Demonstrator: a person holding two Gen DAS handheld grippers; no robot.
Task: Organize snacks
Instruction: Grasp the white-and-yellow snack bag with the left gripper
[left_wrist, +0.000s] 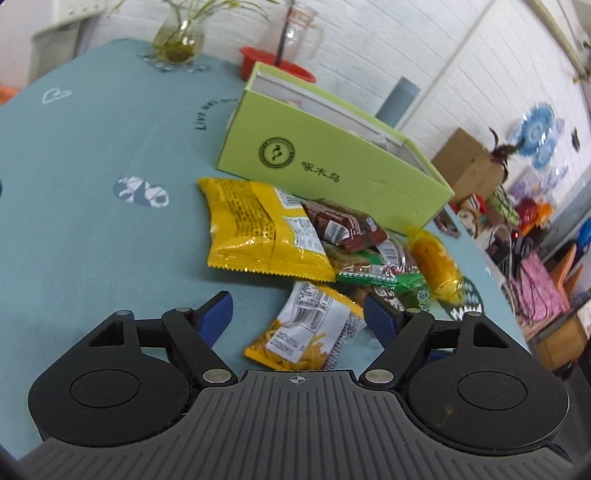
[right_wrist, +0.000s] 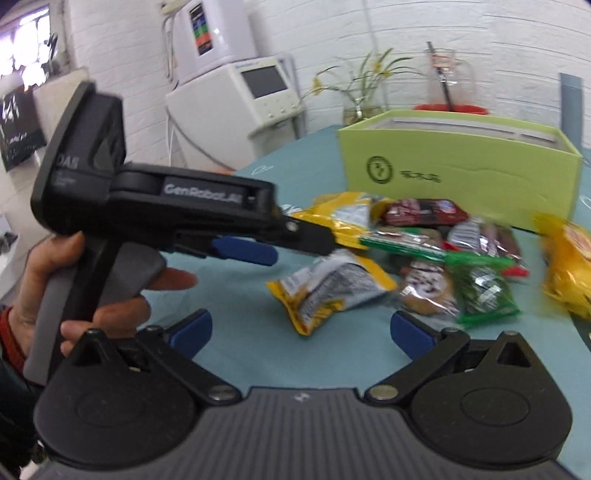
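A pile of snack packets lies on the teal tablecloth in front of an open lime-green box (left_wrist: 332, 162), also in the right wrist view (right_wrist: 458, 166). A small yellow-and-white snack packet (left_wrist: 310, 328) lies between the fingers of my open left gripper (left_wrist: 299, 314). Behind it are a big yellow bag (left_wrist: 255, 225), a brown packet (left_wrist: 343, 221), a green packet (left_wrist: 373, 277) and an orange-yellow packet (left_wrist: 436, 262). My right gripper (right_wrist: 299, 332) is open and empty, just short of the same small packet (right_wrist: 328, 288). The left gripper (right_wrist: 251, 236) shows there, held in a hand.
A glass vase with a plant (left_wrist: 177, 40), a glass jug (left_wrist: 295, 33) and a red bowl (left_wrist: 273, 62) stand behind the box. A white machine (right_wrist: 236, 96) stands beyond the table's far left edge. Cardboard boxes and clutter (left_wrist: 480, 166) lie off the table's right side.
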